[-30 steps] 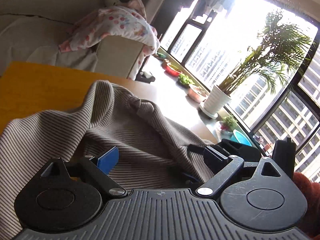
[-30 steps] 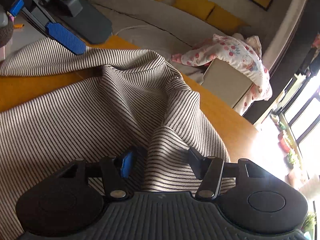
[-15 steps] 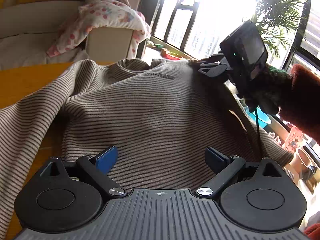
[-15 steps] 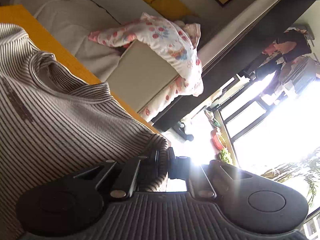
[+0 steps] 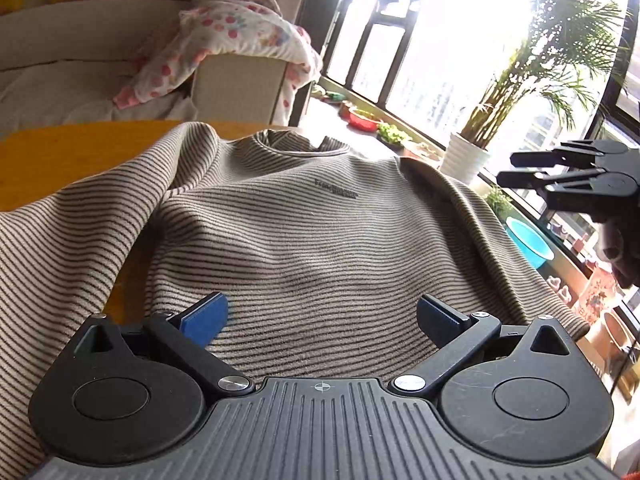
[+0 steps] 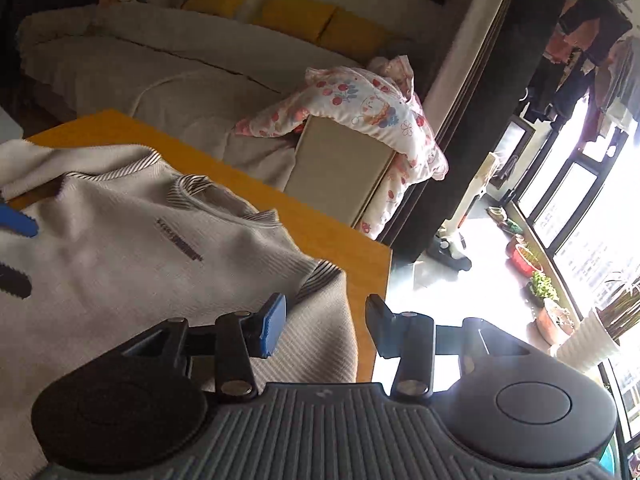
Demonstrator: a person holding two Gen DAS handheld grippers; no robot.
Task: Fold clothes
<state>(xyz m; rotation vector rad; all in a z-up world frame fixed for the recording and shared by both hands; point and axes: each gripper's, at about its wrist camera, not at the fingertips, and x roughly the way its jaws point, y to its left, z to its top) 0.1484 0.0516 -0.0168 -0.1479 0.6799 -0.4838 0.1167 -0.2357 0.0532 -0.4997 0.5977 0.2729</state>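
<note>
A striped sweater lies spread front-up across the yellow table, filling the frame's middle. The left gripper hovers over its lower part, fingers wide apart and holding nothing. The right gripper, by the sweater's edge at lower centre, is likewise spread and grips nothing.

A home living room is shown. A long beige sofa with yellow cushions is seen behind the orange counter; a floral blanket is draped over its arm. Potted plants are lined along tall windows, and hanging laundry is visible.
</note>
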